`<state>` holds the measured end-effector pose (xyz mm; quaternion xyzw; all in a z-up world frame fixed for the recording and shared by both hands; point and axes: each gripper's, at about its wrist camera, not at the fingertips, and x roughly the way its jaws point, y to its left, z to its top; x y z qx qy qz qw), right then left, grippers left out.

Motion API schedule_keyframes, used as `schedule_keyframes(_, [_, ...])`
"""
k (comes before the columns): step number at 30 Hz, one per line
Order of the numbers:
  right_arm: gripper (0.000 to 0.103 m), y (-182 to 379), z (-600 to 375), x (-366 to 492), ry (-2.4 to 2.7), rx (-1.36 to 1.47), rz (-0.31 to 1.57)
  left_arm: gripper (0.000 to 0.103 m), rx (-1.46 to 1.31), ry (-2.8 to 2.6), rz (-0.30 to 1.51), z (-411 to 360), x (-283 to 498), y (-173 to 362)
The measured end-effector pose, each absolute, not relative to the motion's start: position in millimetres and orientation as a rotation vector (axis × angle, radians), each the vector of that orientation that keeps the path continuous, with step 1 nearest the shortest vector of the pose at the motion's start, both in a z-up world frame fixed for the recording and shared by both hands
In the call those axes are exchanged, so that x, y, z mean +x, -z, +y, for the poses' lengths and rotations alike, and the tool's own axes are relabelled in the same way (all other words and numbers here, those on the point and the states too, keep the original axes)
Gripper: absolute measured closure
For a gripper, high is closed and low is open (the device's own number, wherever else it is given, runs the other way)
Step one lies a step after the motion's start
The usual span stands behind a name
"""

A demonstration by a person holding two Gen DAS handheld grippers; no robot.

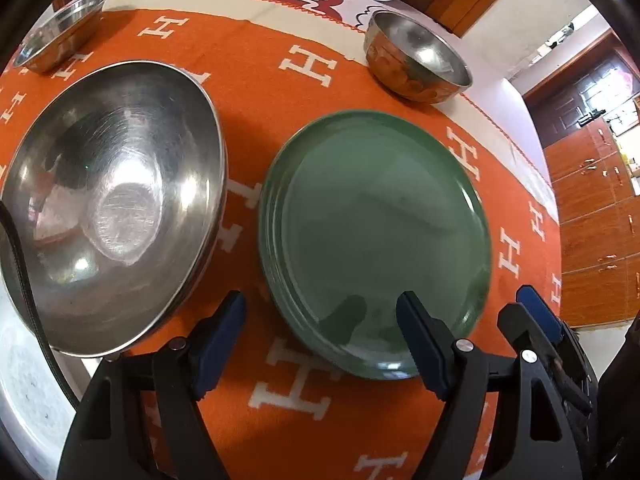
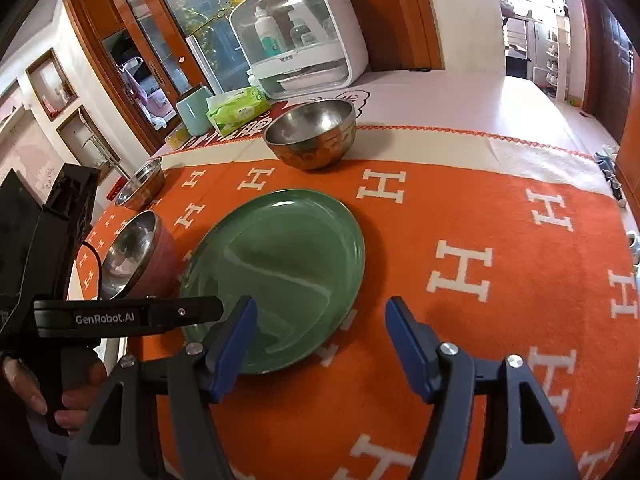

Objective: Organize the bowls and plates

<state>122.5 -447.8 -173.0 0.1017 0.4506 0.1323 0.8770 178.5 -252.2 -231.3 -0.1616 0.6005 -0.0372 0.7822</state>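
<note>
Both pairs of jaws stand well apart and grip nothing. The left gripper [image 1: 322,322] hangs over the near edge of the green plate [image 1: 376,232]: its right blue pad [image 1: 420,338] shows in front of the plate's near rim, its left pad over the orange cloth [image 1: 256,64] in the gap between the plate and the large steel bowl [image 1: 116,200]. Whether a pad touches the plate cannot be told. The right gripper [image 2: 322,342] is also wide; its left pad [image 2: 234,344] lies in front of the plate's near edge and its right pad over bare cloth, beside the plate.

The plate lies flat on the H-patterned cloth, the large steel bowl just beside it on its left. A smaller steel bowl [image 1: 418,58] stands beyond the plate, near the cloth's far border, and another small steel bowl [image 1: 60,30] sits far left. In the right wrist view a hand [image 2: 48,392] holds the left gripper's handle.
</note>
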Motion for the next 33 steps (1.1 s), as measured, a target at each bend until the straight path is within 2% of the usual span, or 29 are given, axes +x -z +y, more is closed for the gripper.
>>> schedule_keyframes(15, [0.066, 203, -451, 144, -0.350, 0.236, 0.984, 0.027, -0.243, 0.009, 1.224, -267, 194, 232])
schedule_keyframes(23, [0.072, 206, -451, 144, -0.369, 0.234, 0.967, 0.027, -0.177, -0.011, 1.197, -272, 202, 232])
schedule_keyframes(30, [0.084, 206, -456, 144, -0.348, 0.241, 0.970, 0.029, -0.151, -0.018, 1.188, -274, 203, 231])
schedule_keyframes(33, [0.085, 206, -455, 144, -0.343, 0.224, 0.974, 0.031, -0.155, -0.019, 1.186, -274, 203, 231])
